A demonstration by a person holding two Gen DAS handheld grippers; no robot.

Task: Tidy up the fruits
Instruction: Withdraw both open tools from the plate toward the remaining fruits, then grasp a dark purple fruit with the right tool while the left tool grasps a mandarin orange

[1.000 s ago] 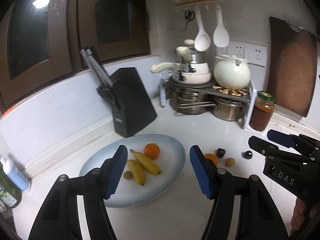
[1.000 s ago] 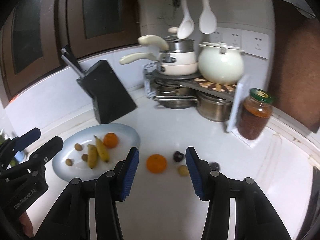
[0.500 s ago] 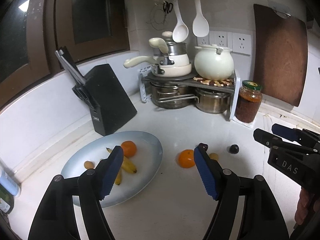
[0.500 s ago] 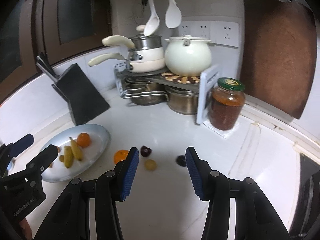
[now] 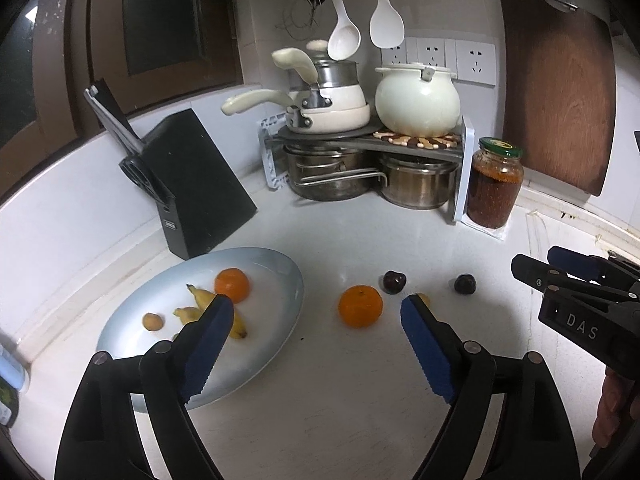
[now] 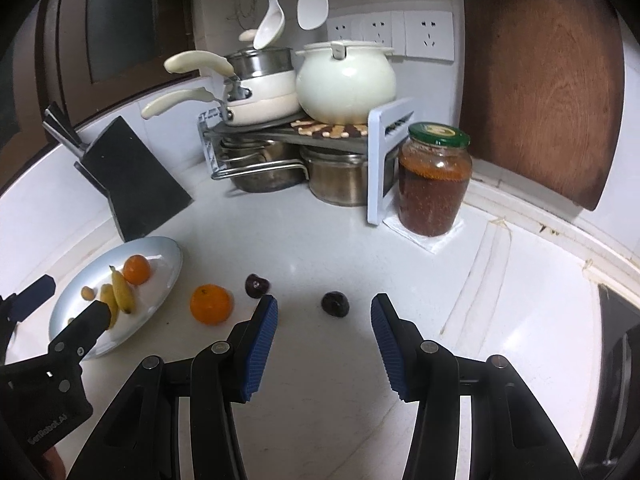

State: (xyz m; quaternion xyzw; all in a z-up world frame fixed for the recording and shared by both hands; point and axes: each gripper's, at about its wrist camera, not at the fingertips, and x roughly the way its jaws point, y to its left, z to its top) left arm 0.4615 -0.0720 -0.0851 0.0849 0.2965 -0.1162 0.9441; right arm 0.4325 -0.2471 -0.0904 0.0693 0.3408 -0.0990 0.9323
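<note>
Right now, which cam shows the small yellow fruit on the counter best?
Neither is good. Left wrist shows a sliver of the small yellow fruit behind its own right finger. In the right wrist view I cannot see it.

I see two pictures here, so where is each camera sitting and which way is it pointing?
Left wrist view: rides on the left gripper, looking forward and down at the plate and loose orange; its jaws are opening, nothing between them; the right gripper and some fingers show at the right edge.
Right wrist view: rides on the right gripper, aimed at a dark fruit; jaws apart, empty; the left gripper shows at the left edge.
Shared: plate, orange, dark fruits, jar, pot rack, knife block.
</note>
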